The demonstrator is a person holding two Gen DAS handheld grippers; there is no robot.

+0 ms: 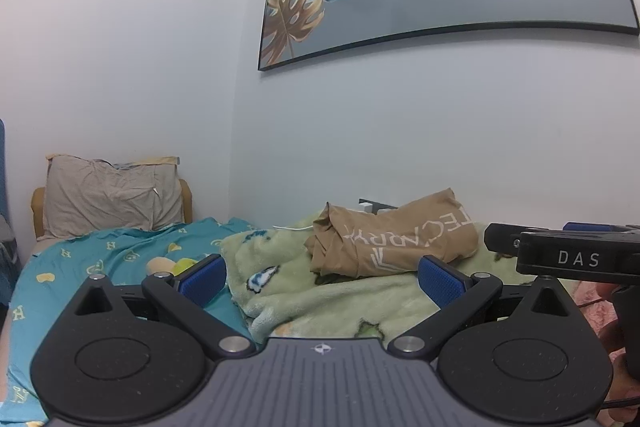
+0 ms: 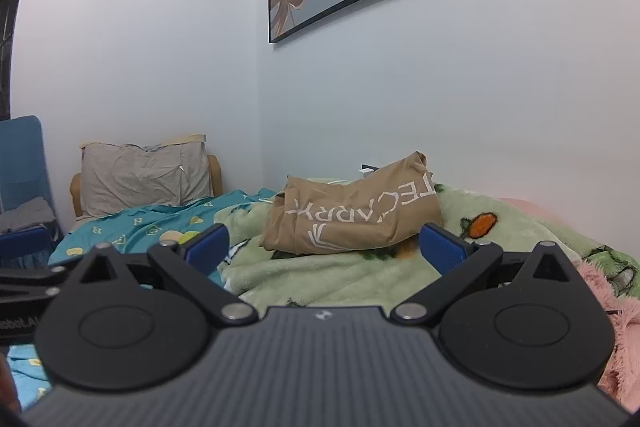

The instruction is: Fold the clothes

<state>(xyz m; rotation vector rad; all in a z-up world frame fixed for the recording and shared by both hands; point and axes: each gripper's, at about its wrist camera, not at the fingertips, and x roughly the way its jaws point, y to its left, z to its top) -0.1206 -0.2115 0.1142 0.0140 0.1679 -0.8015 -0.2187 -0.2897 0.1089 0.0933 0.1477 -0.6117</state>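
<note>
Left hand-held gripper (image 1: pixel 322 281), jaws spread wide and empty, hovered above a green blanket (image 1: pixel 320 303); a tan printed bag (image 1: pixel 394 241) lay beyond, the right hand-held gripper (image 1: pixel 568 247) alongside.

The right gripper (image 1: pixel 576 251) reads "DAS"; the tan garment (image 2: pixel 352 215) on the green blanket (image 2: pixel 320 275) shows "CARRY", upside down.

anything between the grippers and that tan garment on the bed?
Nothing visible. The tan garment lies bunched on the green blanket, straight ahead of both open hand-held grippers: left, right. Only bare blanket lies between. Neither gripper touches it yet.
</note>
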